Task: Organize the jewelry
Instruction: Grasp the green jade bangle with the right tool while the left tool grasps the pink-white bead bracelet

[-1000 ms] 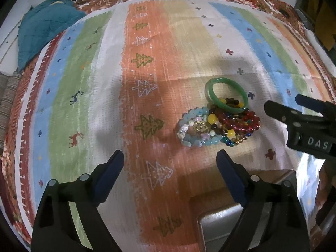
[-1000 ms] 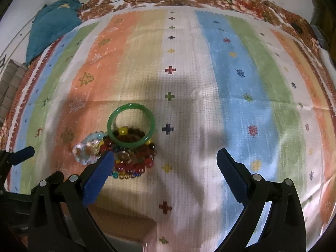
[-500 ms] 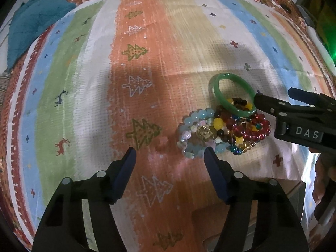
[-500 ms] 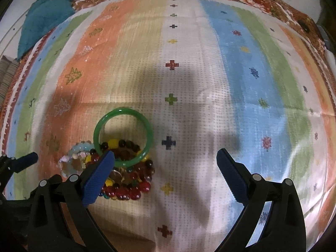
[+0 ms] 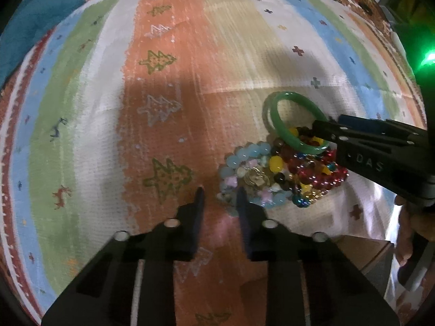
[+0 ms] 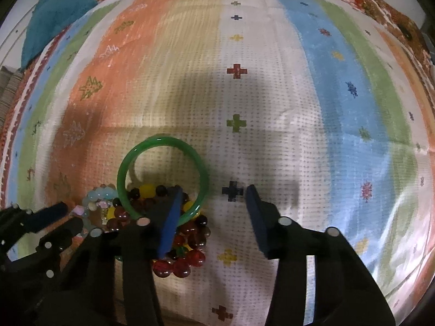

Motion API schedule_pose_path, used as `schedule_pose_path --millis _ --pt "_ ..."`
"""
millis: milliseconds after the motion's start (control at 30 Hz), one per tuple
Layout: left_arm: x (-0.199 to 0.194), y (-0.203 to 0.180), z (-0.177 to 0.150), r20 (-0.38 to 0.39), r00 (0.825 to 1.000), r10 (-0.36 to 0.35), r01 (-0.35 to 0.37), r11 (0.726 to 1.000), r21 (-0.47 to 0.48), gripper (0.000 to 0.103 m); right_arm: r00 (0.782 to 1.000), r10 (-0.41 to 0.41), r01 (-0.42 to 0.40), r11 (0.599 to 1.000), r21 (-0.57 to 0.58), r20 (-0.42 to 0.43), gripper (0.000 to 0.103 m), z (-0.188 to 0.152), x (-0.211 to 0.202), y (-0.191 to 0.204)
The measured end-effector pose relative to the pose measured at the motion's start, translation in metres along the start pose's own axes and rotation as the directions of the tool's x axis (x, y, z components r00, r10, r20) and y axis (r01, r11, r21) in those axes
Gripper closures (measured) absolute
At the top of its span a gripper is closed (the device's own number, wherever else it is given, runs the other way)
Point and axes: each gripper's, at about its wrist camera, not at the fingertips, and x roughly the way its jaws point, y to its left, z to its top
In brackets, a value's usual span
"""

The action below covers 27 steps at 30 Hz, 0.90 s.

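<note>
A green bangle (image 5: 295,123) (image 6: 163,179) lies on a pile of beaded bracelets (image 5: 282,175) (image 6: 174,231), red, yellow and pale blue, on the striped cloth. My left gripper (image 5: 219,197) is narrowly open at the pile's left edge, with its right finger against the pale blue bracelet (image 5: 244,157). My right gripper (image 6: 214,198) is partly open; its left finger (image 6: 171,217) rests inside the bangle's near rim, with the right finger outside on bare cloth. It enters the left wrist view (image 5: 337,130) from the right.
A striped patterned cloth (image 6: 272,95) covers the surface. A teal cloth bundle (image 5: 30,24) (image 6: 57,13) lies at the far left. A box edge (image 5: 361,250) sits at the near right. A green light (image 5: 428,57) glows at the right.
Both grippers moved down to the pile and narrowed their jaws. The right gripper's left finger went inside the green bangle. The left gripper reached the pale blue bracelet.
</note>
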Motion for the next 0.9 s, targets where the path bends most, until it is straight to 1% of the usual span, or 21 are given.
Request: schedule_pose_path --millis 33,67,100,167,200,233,400,467,600,700,800,900 --pt "0.001 0.000 0.000 -0.003 1.000 0.007 -0.007 1.000 0.001 0.091 1.000 -0.001 0.001 1.000 -0.002 -0.002 0.072 0.000 0.001 0.001" --pt "0.001 -0.001 0.000 0.002 1.000 0.020 -0.020 1.000 0.005 0.091 1.000 0.000 0.000 1.000 -0.004 -0.003 0.076 0.000 0.001 0.001" --pt "0.001 -0.001 0.000 0.004 1.000 0.021 -0.021 1.000 0.006 0.094 1.000 0.005 -0.005 1.000 -0.006 -0.004 0.077 0.000 0.002 0.002" --pt "0.001 -0.001 0.000 0.008 1.000 0.021 -0.021 1.000 0.003 0.094 1.000 0.013 -0.013 1.000 -0.008 -0.003 0.082 0.000 0.003 0.003" --pt "0.001 -0.001 0.000 0.013 1.000 0.026 -0.026 1.000 0.003 0.094 1.000 0.019 -0.019 1.000 -0.008 -0.004 0.085 0.000 0.003 0.003" --pt "0.000 -0.001 0.000 0.017 0.999 0.029 -0.029 1.000 0.005 0.094 1.000 0.018 -0.018 1.000 -0.006 -0.007 0.091 0.000 0.004 0.003" --pt "-0.005 -0.002 0.000 0.036 0.999 0.036 -0.037 0.999 0.011 0.094 1.000 0.017 -0.017 1.000 -0.001 0.003 0.093 -0.001 0.002 0.001" --pt "-0.007 -0.003 0.002 0.041 0.998 0.036 -0.037 0.999 0.012 0.094 1.000 0.011 -0.011 1.000 0.007 0.019 0.095 -0.005 -0.003 -0.003" --pt "-0.015 -0.007 0.002 0.059 0.997 0.050 -0.051 0.998 0.029 0.094 0.999 0.006 -0.007 1.000 0.006 0.033 0.095 -0.004 -0.010 -0.006" --pt "-0.023 -0.006 0.001 0.077 0.996 0.049 -0.052 0.998 0.032 0.094 0.999 0.008 -0.008 1.000 0.002 0.045 0.095 -0.008 -0.015 -0.005" --pt "-0.030 -0.011 0.003 0.091 0.994 0.065 -0.069 0.997 0.044 0.094 0.998 0.002 -0.001 1.000 -0.011 0.061 0.095 -0.014 -0.025 -0.004" --pt "-0.039 -0.013 0.000 0.110 0.992 0.056 -0.061 0.997 0.042 0.094 0.995 0.012 -0.010 1.000 -0.014 0.095 0.095 -0.016 -0.036 -0.001"
